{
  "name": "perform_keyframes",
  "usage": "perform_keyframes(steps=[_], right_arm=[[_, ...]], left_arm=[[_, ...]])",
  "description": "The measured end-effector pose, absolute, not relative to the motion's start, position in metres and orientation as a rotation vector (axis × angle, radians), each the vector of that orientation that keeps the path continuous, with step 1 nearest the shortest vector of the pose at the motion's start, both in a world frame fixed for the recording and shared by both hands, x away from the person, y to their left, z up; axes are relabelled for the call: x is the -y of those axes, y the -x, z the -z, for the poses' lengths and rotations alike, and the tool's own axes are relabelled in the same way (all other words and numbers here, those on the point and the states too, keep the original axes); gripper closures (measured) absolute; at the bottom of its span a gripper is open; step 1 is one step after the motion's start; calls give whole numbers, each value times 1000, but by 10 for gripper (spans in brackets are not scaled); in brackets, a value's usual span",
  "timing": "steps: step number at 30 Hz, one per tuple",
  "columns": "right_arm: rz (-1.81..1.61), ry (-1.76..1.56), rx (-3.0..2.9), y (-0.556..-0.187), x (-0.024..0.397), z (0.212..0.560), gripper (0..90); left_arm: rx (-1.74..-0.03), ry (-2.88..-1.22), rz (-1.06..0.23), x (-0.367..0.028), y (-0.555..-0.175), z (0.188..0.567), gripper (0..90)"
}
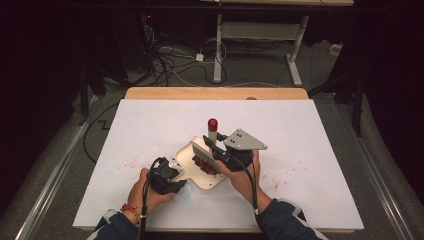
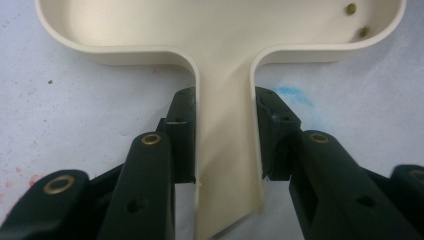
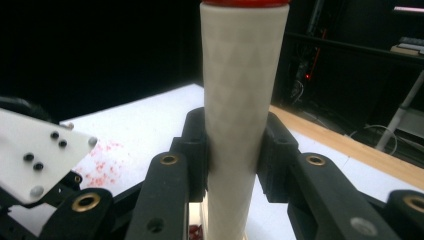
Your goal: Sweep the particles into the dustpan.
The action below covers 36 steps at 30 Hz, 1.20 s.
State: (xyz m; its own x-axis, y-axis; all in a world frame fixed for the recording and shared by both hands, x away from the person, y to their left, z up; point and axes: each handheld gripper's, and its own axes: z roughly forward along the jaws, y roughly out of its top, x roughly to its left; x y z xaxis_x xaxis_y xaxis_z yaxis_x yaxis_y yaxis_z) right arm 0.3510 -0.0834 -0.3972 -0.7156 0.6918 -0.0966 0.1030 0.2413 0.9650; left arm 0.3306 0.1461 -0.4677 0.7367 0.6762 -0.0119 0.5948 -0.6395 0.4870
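the left gripper [image 2: 225, 145] is clamped on the dustpan [image 1: 192, 165] handle, flat on the table [image 1: 310, 150]. the right gripper [image 3: 232, 150] is pinched on the brush [image 1: 212, 131] handle; red crumbs [image 1: 204, 164] should be swept inward with short, low strokes.

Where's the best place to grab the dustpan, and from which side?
By its narrow handle, coming in flat along the table from the handle end, jaws closing on its two straight side walls. The dustpan tray is wide and shallow, while the handle is slim and parallel-sided. The left gripper already clamps it this way.
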Motion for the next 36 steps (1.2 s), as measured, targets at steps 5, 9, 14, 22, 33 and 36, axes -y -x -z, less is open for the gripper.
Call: perform_keyframes(steps=[5, 9, 14, 22, 33, 36], right_arm=[[-1549, -706, -1960, -355, 98, 385, 702], [-1561, -728, -1941, -353, 113, 372, 702], [-1532, -748, -1944, -350, 128, 363, 702], [-1389, -865, -1955, -346, 165, 381, 702], [-1299, -881, -1914, -344, 138, 398, 702], [-1298, -839, -1932, -343, 120, 402, 701]], left_arm=[[-945, -2496, -231, -148, -331, 467, 639], [-921, -2507, -234, -152, -329, 466, 639], [-889, -2529, -240, -155, -324, 464, 639], [-858, -2562, -239, -154, -312, 461, 639], [-885, -2585, -227, -142, -307, 461, 638], [-888, -2580, -223, -139, -306, 462, 638]])
